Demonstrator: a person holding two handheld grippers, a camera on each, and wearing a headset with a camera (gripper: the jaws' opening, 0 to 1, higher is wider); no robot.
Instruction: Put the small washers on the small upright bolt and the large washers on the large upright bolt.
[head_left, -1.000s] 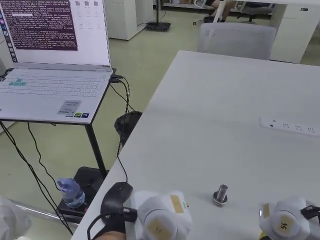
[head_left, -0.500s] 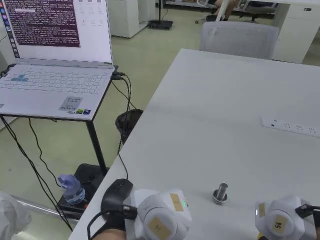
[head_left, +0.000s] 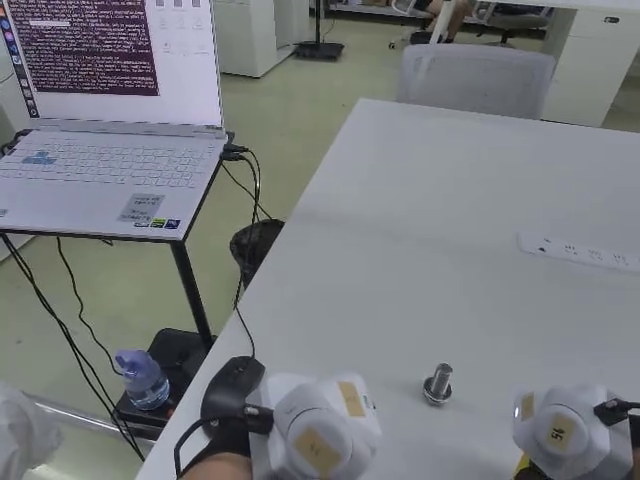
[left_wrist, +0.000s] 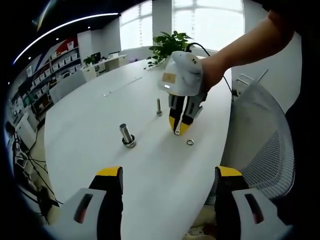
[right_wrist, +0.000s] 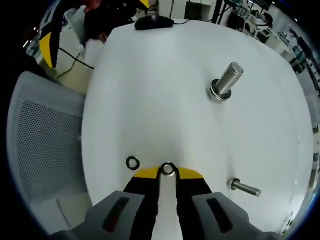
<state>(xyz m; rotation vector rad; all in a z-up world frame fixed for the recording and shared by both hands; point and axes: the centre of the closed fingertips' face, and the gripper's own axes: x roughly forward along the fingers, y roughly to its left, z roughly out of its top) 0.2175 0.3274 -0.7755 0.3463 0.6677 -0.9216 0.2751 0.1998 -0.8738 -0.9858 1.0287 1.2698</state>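
Note:
In the right gripper view my right gripper (right_wrist: 168, 172) is shut on a small washer (right_wrist: 168, 169) at its yellow tips, low over the white table (right_wrist: 165, 100). A second small washer (right_wrist: 132, 162) lies just to its left. The large upright bolt (right_wrist: 226, 82) stands ahead with a washer at its base; the small upright bolt (right_wrist: 245, 188) stands close to the right. My left gripper (left_wrist: 168, 175) is open with nothing between its jaws, facing the right gripper (left_wrist: 178, 129), the large bolt (left_wrist: 126, 136), the small bolt (left_wrist: 159, 107) and the loose washer (left_wrist: 190, 142). The head view shows the large bolt (head_left: 437, 384).
A laptop (head_left: 100, 170) sits on a stand left of the table. A black mouse (head_left: 232, 385) lies at the table's near left corner, and a power strip (head_left: 580, 252) at the right. A grey chair (head_left: 475, 78) stands beyond the far edge. A mesh chair (right_wrist: 40, 150) is beside me.
The head view has shifted slightly. Both gripper bodies stay at the bottom edge beside the large bolt, with no clear move.

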